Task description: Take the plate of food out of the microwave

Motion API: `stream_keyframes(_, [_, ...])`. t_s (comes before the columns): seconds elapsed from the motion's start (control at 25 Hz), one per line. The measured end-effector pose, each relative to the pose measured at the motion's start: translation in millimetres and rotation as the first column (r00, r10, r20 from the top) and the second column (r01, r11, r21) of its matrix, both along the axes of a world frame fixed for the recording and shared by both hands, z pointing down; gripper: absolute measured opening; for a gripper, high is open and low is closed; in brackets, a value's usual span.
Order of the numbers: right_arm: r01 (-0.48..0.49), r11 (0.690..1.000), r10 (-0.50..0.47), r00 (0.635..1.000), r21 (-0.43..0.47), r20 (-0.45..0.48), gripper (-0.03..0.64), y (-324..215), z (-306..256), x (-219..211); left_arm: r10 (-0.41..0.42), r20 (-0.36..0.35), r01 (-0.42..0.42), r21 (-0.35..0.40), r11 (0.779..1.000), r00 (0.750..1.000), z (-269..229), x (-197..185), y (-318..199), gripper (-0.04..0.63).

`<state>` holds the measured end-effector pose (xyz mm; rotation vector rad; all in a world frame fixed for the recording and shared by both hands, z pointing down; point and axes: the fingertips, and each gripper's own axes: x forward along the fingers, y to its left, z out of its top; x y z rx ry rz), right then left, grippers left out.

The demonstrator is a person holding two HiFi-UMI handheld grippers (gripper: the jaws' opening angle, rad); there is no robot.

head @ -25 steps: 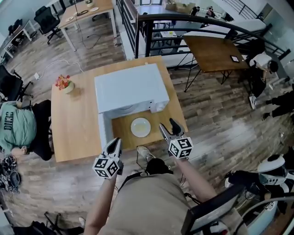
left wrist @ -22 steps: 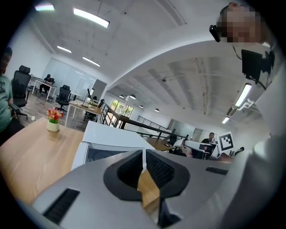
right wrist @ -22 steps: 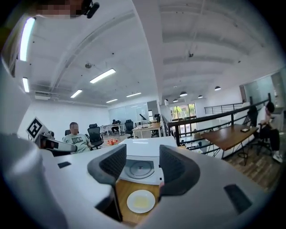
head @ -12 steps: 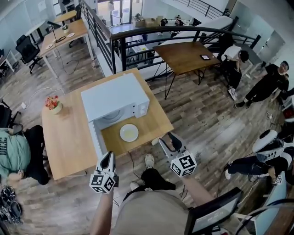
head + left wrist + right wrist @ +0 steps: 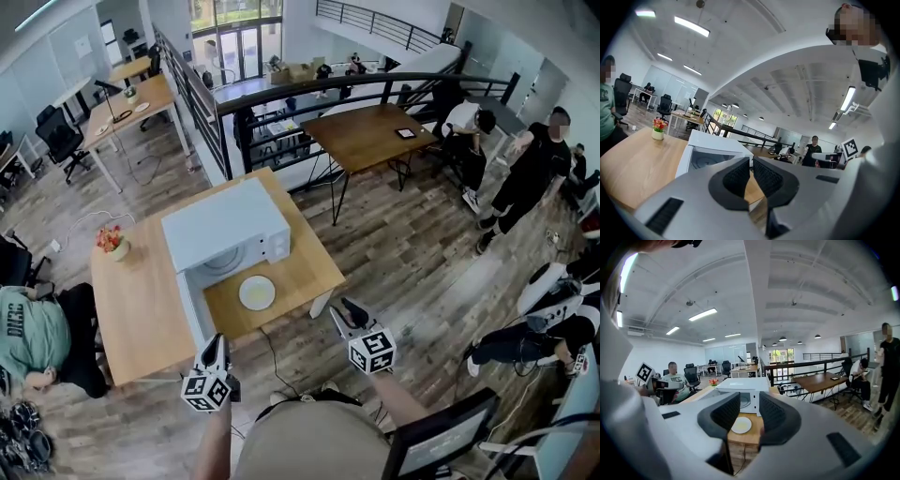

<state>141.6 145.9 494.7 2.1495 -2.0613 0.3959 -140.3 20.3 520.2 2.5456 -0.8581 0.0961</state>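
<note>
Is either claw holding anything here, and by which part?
Nothing is held. The left claw is empty; the right claw has just been closing its jaws on nothing.

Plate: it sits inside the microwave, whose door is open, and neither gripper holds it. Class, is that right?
One thing is wrong. The plate is not inside the microwave: it lies on the table in front of the open door, as the head view shows. The rest stands.

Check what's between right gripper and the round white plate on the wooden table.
Head view: only bare wooden table and floor before the round white plate. The right gripper, jaws just closing, holds nothing.
</note>
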Motion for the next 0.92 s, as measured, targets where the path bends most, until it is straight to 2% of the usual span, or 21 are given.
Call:
stream_keyframes(0.16, [0.034,0.999,-0.034,0.999,-0.006,-0.003,0.118,11.6,0.2,14.0,0.011,-0.003,-0.011,-0.004,1.0,1.0,-4.9,25.4,14.1,0.006])
stream_keyframes(0.44, [0.038,0.999,-0.038,0.999,0.005,0.017,0.117,25.3,-0.5,37.6,0.031,0.013,-0.031,0.0,1.0,0.999,-10.3,58.5,33.1,0.006])
stream_keyframes(0.72, [0.035,0.999,-0.035,0.999,-0.005,0.038,0.117,40.3,8.0,50.1,0.009,0.015,-0.009,-0.006,1.0,1.0,-9.3,62.0,48.5,0.006])
stream_keyframes(0.92, [0.054,0.999,-0.054,0.998,-0.002,0.021,0.117,40.4,7.2,52.1,-0.027,-0.003,0.027,-0.031,0.999,1.0,-5.9,55.9,52.5,0.006])
